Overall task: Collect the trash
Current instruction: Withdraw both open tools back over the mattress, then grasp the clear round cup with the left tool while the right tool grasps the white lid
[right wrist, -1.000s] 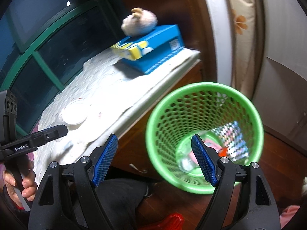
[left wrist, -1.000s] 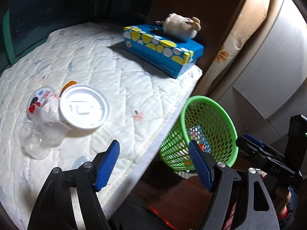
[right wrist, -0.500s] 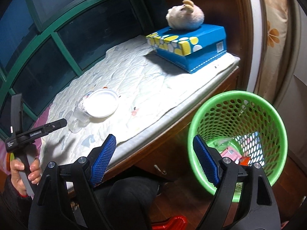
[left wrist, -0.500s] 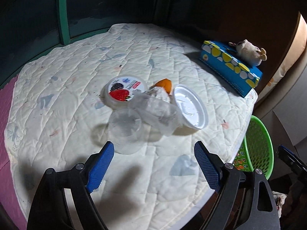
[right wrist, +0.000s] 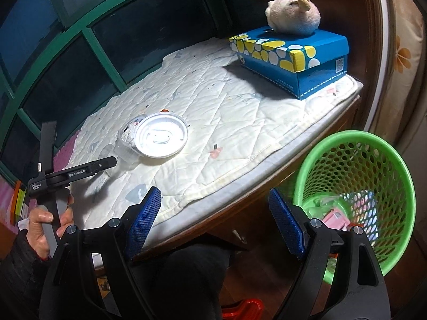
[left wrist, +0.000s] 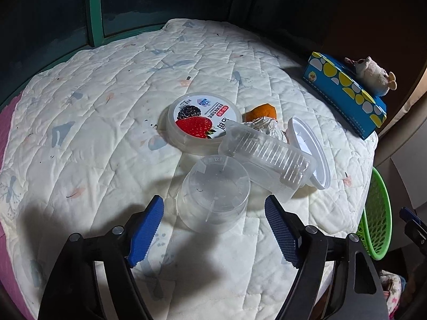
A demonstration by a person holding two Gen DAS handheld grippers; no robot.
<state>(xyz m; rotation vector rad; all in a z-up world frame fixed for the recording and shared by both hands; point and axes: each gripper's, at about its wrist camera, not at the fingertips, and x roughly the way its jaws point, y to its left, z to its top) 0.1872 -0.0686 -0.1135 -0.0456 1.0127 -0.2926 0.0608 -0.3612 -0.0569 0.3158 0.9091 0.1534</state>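
Note:
A pile of trash lies on the quilted white pad point(left wrist: 106, 133): an upturned clear cup point(left wrist: 213, 192), a ribbed clear container point(left wrist: 267, 157), a berry-labelled tub point(left wrist: 204, 121), a white lid point(left wrist: 309, 152) and orange peel point(left wrist: 261, 112). My left gripper point(left wrist: 213, 229) points down at the cup. Its jaws are closing, and the cup's near side sits between the blue pads point(left wrist: 145, 229) without touching them. My right gripper point(right wrist: 213, 221) hangs open and empty over the pad's front edge, left of the green basket point(right wrist: 355, 186). The right wrist view also shows the left gripper point(right wrist: 106, 162) by the white lid point(right wrist: 160, 138).
A blue tissue box point(right wrist: 291, 53) with a plush toy point(right wrist: 293, 13) on top stands at the pad's far right end. The basket holds a pink packet point(right wrist: 336, 218) and other wrappers. Dark windows with green frames point(right wrist: 80, 40) curve behind the pad. A hand point(right wrist: 48, 221) grips the left tool.
My left gripper swung from the basket side to over the trash pile and came down close to the clear cup. My right gripper moved left, off the basket's mouth to the pad's front edge.

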